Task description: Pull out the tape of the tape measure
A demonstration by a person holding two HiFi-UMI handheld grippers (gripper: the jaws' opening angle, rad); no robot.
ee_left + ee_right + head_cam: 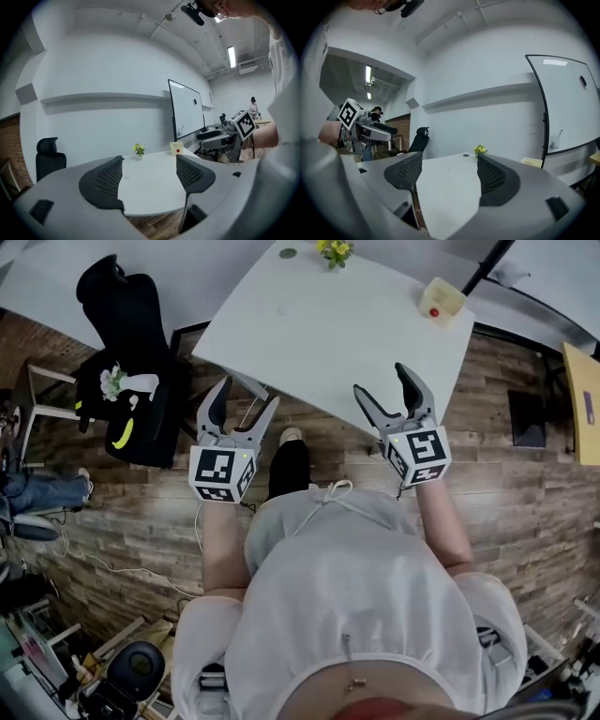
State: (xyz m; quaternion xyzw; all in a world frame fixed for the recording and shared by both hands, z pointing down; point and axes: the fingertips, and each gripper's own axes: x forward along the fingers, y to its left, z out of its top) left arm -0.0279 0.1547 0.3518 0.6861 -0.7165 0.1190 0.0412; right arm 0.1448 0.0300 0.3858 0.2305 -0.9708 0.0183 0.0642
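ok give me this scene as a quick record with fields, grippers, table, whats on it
left gripper: open, nothing between its fingers, held at the table's near edge
right gripper: open, nothing between its fingers, over the near edge
table: white, mostly bare
on table: small yellow-flowered plant at the far edge; pale yellow box with a red button at the far right corner, possibly the tape measure, unclear
beside table: black office chair to the left
task state: nothing gripped, no tape pulled out
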